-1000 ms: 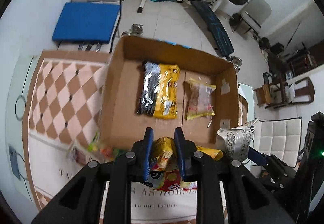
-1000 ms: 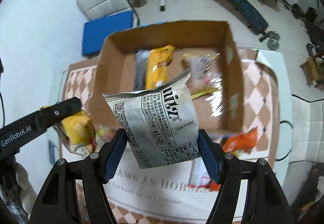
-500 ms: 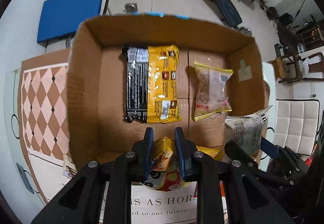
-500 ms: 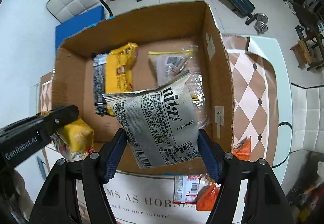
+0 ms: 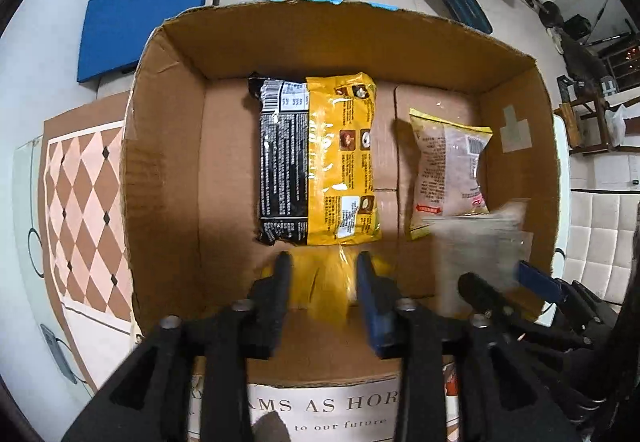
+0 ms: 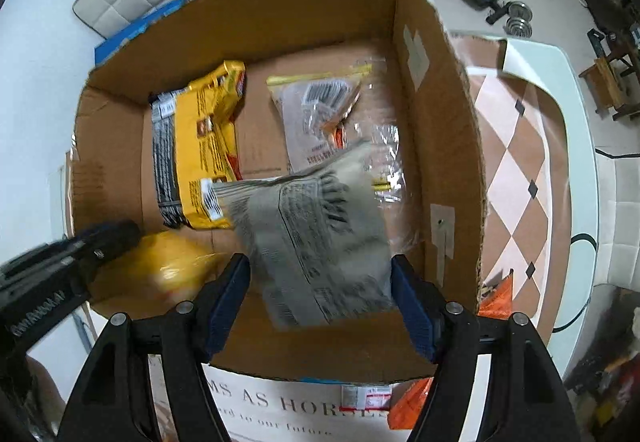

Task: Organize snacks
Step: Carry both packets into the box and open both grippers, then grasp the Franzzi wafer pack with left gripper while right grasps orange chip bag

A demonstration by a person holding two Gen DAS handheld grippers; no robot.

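box: open brown corrugated cardboard box, tape patches on right wall, sits on a checkered brown-and-cream table mat.
already inside: long black-and-yellow glossy foil pack flat mid-floor; clear-and-gold pillow pouch flat beside it, toward the right wall. The two are apart.
left gripper: jaws have just been opening; now spread. Blurred crinkly yellow snack bag sits between the pads at the box's near edge, appears to be dropping free, not pinched.
right gripper: jaws have just been opening, now wide. Grey printed foil bag is between them, motion-blurred, tilted, over the near right corner of the box. Looks released; contact with the pads can't be ruled out.
handling (judgement): both bags are light, air-puffed, soft film. Slippery, and they crumple under squeeze; contents likely crush easily. Best hold is the flat crimped seam at an end, not the belly.
texture: foil is glossy and wrinkled; cardboard is matte and stiff, with ragged rims.
outside box: orange packets on the mat by the near right corner, not yet sorted.
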